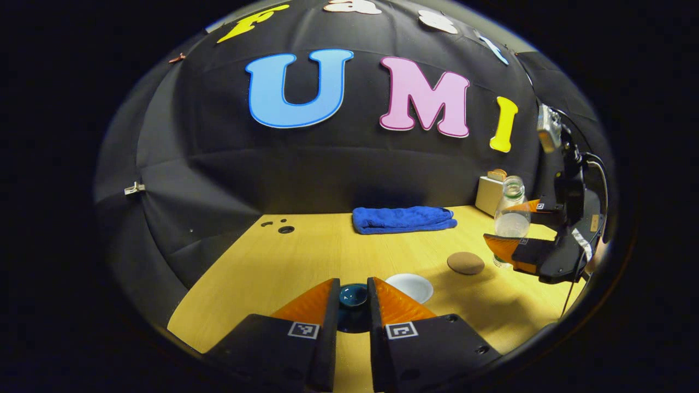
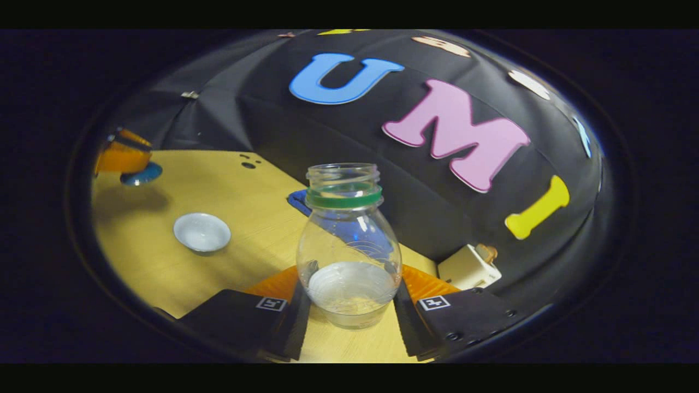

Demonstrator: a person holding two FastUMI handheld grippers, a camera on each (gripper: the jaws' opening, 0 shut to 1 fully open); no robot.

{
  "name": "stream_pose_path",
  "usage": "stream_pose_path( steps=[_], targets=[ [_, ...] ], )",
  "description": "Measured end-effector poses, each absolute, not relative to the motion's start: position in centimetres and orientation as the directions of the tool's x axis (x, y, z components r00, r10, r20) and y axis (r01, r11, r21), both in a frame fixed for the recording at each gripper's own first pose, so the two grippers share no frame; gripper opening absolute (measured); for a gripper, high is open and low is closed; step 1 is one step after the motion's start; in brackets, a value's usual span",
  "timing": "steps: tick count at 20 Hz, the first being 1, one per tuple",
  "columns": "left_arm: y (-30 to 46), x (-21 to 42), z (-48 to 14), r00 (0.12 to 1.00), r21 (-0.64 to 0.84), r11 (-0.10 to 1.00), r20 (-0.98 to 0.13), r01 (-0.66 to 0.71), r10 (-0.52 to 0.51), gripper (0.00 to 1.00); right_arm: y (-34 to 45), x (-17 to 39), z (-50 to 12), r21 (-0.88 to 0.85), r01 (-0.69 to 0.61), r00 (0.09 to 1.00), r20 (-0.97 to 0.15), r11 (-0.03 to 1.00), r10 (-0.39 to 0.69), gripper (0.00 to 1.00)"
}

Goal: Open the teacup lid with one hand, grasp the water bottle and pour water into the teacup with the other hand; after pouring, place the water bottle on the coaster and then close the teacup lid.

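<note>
Lid [image 1: 353, 295] is off, clamped in the left gripper [image 1: 353, 305]; right gripper [image 2: 349, 297] grips the water bottle [image 2: 348, 245], teacup [image 2: 202, 232] at 10 o'clock, pouring still to do.

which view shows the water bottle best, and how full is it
The right gripper view: the water bottle stands close and centred between that gripper's fingers, uncapped, with water only in its lowest part. The left gripper view shows the bottle small at the far right, partly covered by the right gripper.
</note>
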State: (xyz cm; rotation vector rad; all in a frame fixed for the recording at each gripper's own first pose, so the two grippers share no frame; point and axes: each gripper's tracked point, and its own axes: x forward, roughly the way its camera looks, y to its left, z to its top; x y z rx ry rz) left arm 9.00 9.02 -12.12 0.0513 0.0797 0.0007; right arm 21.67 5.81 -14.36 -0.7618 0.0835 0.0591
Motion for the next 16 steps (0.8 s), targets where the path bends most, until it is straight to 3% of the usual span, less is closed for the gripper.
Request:
stream_pose_path(
  steps=[8,16],
  targets=[
    [13.5,6.8,-13.4,0.994,-0.006,0.997,-0.081,-0.078,0.077,0.27,9.7,24.3,-17.6,-0.849,-0.176,0.984,-0.132,0.498,0.123,0.71],
    [15.5,6.3,-14.6,0.992,-0.009,0.996,-0.097,-0.085,0.084,0.30,11.8,26.7,-18.2,-0.939,-0.144,0.982,-0.096,0.311,0.162,0.72]
  ],
)
